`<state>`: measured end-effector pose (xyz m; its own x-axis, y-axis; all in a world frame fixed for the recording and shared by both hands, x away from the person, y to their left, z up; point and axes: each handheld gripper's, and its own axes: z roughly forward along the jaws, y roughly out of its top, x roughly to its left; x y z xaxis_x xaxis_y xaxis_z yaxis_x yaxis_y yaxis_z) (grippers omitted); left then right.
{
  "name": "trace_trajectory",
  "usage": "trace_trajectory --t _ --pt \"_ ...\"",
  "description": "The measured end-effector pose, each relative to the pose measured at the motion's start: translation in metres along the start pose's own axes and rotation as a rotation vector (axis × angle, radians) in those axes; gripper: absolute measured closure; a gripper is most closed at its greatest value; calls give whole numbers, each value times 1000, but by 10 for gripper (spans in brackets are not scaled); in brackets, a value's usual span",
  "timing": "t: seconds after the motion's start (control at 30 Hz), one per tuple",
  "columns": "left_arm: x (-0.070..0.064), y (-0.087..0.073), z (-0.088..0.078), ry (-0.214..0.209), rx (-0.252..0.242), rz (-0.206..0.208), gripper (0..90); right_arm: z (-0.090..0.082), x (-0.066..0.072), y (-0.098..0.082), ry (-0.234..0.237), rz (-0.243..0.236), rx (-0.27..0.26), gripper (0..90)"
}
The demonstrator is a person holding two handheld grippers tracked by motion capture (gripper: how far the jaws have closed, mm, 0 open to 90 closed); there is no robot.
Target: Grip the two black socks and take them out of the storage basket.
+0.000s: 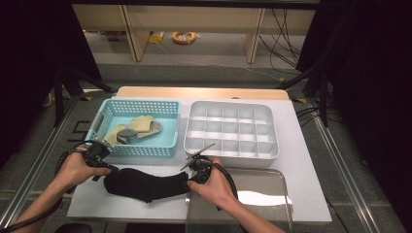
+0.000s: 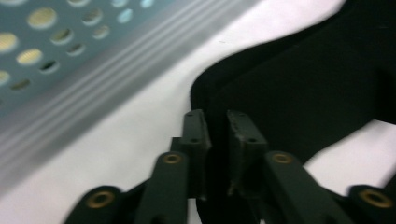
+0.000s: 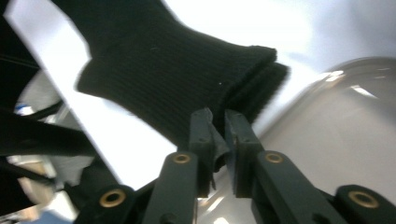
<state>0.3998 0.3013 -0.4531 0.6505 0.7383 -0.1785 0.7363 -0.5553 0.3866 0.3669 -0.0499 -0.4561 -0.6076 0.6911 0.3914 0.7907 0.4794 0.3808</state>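
Black sock (image 1: 145, 184) spans table (image 1: 301, 145) front edge, both ends pinched.

**Bystander items on and around table**

Blue perforated basket (image 1: 167, 127) at far left of white table top (image 1: 301, 160); holds yellow and grey socks (image 1: 136, 128), piled left of centre. Just right of basket: white compartment tray (image 1: 232, 130), grid of small cells. Near right: shiny metal tray (image 1: 265, 194), overhanging near table edge. Beyond table: wooden shelving legs (image 1: 131, 31), orange cable coil (image 1: 184, 37) on floor, black cables at far right.
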Motion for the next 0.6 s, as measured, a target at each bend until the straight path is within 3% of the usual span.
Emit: trace_trajectory --t 0.07,0.13,0.2,0.27,0.37,0.43,0.6 --pt "5 -1 -3 41 -42 2 635 -1 -5 0 -27 7 -14 805" --pt "8 -5 -10 59 -87 -23 568 -6 -7 -1 -45 19 -30 784" --pt "7 -13 -16 58 -102 -51 553 -11 -8 0 -33 28 -37 773" --pt "7 -24 -19 47 -98 -68 548 -13 -8 2 -30 28 -52 763" --pt "9 -39 -17 -3 -65 -99 545 -13 -9 4 -31 30 -61 755" --pt "11 -45 -13 -27 -62 -140 543 -12 -8 4 -26 36 -58 749" --pt "14 -46 -3 -15 -54 -166 551 -13 -7 1 -25 30 -62 748"
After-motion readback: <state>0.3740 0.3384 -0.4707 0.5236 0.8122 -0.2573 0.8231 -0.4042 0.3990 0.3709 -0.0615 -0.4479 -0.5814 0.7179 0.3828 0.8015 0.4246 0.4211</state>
